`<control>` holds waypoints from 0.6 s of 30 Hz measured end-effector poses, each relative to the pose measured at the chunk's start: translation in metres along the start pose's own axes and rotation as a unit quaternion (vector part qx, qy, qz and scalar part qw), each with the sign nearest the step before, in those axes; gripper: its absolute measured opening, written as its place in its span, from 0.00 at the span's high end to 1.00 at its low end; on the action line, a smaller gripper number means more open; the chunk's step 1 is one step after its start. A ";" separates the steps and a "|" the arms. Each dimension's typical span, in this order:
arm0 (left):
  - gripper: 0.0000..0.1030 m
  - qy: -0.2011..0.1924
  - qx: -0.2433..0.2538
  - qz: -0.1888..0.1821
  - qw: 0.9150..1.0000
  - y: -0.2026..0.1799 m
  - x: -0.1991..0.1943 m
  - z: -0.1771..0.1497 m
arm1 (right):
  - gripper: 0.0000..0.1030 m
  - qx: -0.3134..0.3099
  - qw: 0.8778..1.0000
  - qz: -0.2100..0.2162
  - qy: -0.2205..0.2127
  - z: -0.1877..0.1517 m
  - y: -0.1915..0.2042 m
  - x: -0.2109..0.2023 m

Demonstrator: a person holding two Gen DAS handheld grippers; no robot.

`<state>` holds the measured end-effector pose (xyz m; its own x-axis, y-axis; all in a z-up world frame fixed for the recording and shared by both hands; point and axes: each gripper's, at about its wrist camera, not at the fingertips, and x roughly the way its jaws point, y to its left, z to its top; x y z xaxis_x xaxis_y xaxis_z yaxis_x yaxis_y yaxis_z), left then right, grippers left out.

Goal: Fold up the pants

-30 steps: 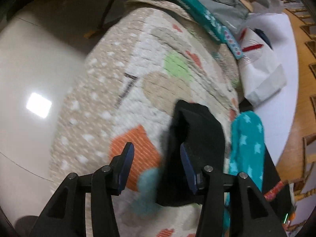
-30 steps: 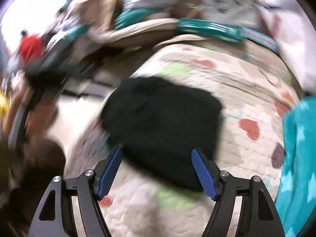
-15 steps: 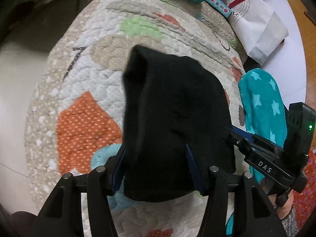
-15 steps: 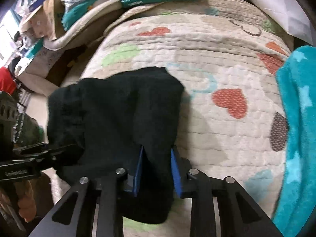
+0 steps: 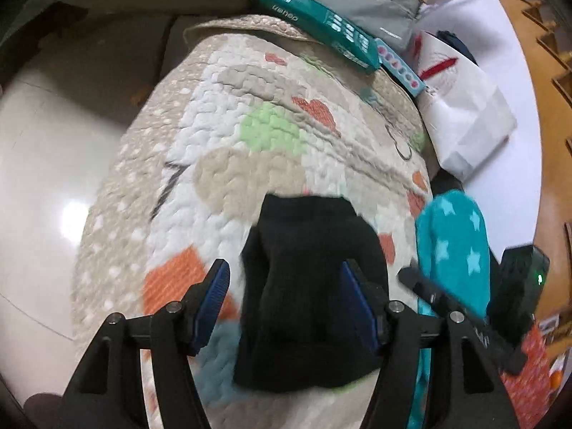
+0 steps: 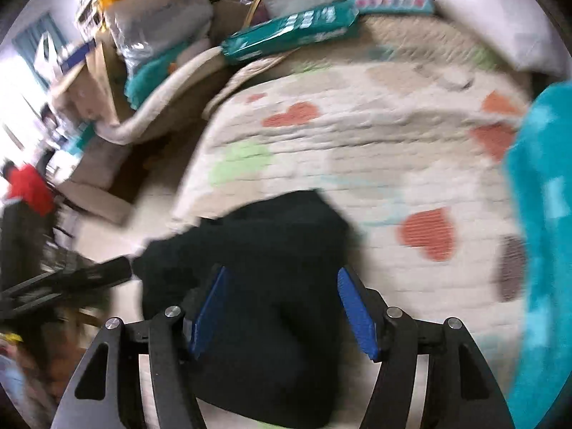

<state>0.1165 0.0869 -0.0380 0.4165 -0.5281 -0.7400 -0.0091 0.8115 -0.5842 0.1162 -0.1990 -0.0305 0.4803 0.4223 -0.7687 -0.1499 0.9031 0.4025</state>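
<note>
Folded black pants (image 5: 307, 286) on quilt (image 5: 250, 143) near its front edge, teal blanket (image 5: 454, 250) at right edge, left gripper (image 5: 286, 304) and right gripper (image 6: 282, 311) both released, glossy floor (image 5: 43, 178), clutter beyond.

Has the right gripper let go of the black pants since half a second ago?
Yes. The right gripper was pinched on the black pants; now its fingers stand wide apart, with the pants lying folded on the quilt beside the orange heart.
</note>
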 end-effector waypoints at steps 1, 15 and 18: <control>0.38 0.007 -0.015 0.002 1.000 0.004 0.012 0.006 | 0.34 0.014 1.000 0.009 0.002 0.005 -0.002 0.009; 0.35 0.026 -0.076 0.005 0.997 0.025 0.045 0.016 | 0.33 0.007 0.999 -0.036 0.021 0.010 -0.002 0.034; 0.35 0.011 -0.063 0.012 0.998 0.022 0.016 0.005 | 0.33 -0.030 0.998 -0.058 0.024 -0.008 0.001 0.005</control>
<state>0.1277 0.0981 -0.0611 0.3947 -0.5153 -0.7607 -0.1338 0.7869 -0.6025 0.1119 -0.1954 -0.0383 0.4560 0.3162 -0.8319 -0.1480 0.9487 0.2795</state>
